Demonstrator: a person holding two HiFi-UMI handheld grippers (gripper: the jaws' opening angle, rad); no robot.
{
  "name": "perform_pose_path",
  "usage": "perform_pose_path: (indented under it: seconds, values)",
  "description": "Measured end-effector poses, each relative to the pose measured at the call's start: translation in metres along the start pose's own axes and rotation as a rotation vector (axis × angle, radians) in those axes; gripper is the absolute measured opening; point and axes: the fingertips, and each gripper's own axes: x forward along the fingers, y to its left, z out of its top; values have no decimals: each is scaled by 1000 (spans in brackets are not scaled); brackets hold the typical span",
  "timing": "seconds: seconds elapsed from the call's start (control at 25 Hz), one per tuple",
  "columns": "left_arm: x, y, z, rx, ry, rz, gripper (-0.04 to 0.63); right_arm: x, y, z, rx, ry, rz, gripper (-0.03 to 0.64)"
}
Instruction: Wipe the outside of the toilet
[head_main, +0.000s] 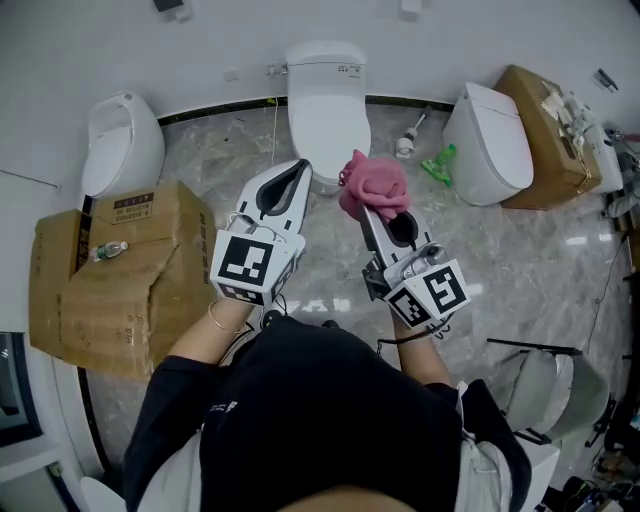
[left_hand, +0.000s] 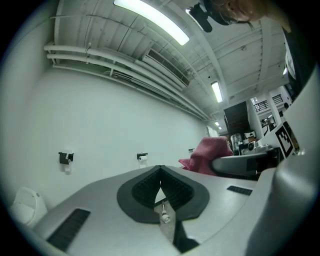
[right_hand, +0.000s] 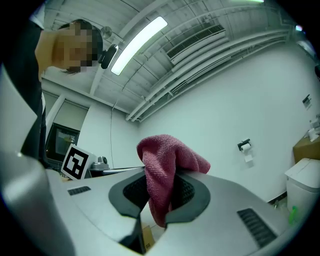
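A white toilet (head_main: 326, 100) with its lid down stands against the far wall, straight ahead. My right gripper (head_main: 368, 209) is shut on a pink cloth (head_main: 375, 183), which bunches over its tips and hangs between the pads (right_hand: 159, 185) in the right gripper view. The cloth is held in the air just short of the toilet's front right. My left gripper (head_main: 299, 170) is shut with nothing in it, its tips (left_hand: 160, 168) raised near the toilet's front left. The left gripper view also catches the pink cloth (left_hand: 209, 153) to its right.
Another white toilet (head_main: 120, 145) stands at the left, and a third (head_main: 490, 140) at the right. A crushed cardboard box (head_main: 120, 270) lies at the left, another box (head_main: 545, 135) at the far right. A green bottle (head_main: 440, 165) and a brush (head_main: 408, 140) lie on the marble floor.
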Motion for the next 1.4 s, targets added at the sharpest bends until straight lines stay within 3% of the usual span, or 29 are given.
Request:
perform_pose_path:
  seconds: [0.24, 0.44, 0.6, 1.04, 1.4]
  values:
    - [8, -23, -2, 32, 33, -16, 6, -15, -15, 3, 17, -1, 29, 74]
    - [15, -14, -9, 25, 41, 2, 6, -6, -22, -7, 41, 12, 41, 74]
    - [31, 0, -15, 21, 26, -27, 6, 10, -33, -12, 25, 21, 16, 74]
    - [94, 68, -17, 15, -14, -121, 6, 92, -71, -22, -3, 37, -32, 74]
    - [109, 145, -27, 19, -12, -119, 6, 174, -75, -40, -14, 64, -45, 74]
